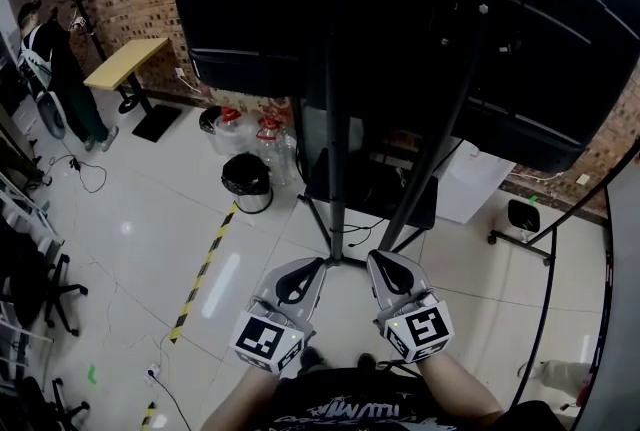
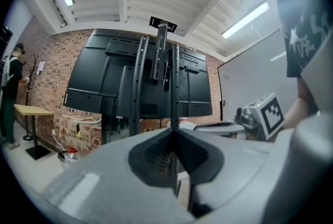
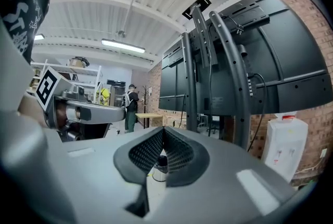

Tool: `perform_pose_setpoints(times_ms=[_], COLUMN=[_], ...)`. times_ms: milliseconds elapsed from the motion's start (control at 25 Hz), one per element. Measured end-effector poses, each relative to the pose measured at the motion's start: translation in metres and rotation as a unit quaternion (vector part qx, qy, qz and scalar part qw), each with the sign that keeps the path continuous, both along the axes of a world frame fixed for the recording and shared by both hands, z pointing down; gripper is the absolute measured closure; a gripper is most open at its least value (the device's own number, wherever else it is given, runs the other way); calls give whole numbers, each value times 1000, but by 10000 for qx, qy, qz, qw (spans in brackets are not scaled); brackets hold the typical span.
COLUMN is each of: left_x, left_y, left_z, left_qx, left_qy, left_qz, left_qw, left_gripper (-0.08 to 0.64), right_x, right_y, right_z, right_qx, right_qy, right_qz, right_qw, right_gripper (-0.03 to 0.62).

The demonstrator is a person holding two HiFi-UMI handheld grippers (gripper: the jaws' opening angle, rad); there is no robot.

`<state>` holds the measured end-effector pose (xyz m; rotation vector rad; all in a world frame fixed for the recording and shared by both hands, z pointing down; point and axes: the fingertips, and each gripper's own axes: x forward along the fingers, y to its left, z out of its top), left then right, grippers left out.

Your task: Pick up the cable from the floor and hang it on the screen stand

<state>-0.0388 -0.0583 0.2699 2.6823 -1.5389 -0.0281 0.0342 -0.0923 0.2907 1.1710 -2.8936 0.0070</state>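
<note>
L gripper (image 1: 312,266) & R gripper (image 1: 384,260) both closed, empty; facing screen stand (image 1: 338,169).

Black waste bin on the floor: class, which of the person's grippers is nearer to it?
Left. In the head view the left gripper hangs just right of and below the bin; the right gripper is farther right, beyond the left one.
</note>
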Motion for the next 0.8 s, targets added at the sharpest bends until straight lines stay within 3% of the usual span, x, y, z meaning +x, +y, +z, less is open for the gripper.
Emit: perform_pose_setpoints(times_ms=[240, 800], left_x=[-9, -31], left_y=[-14, -26], left_z=[-3, -13], left_qx=[-40, -6], left_qy=[-66, -57], left_qz=[-115, -190], left_qw=[9999, 9998], left_gripper=[560, 560], right_x=[-1, -18], right_y=[-14, -25], right_z=[-10, 7], right_qx=[121, -407], right_qy=[39, 304], right_qz=[33, -117], right_qw=[9999, 9986], right_gripper=[584, 584])
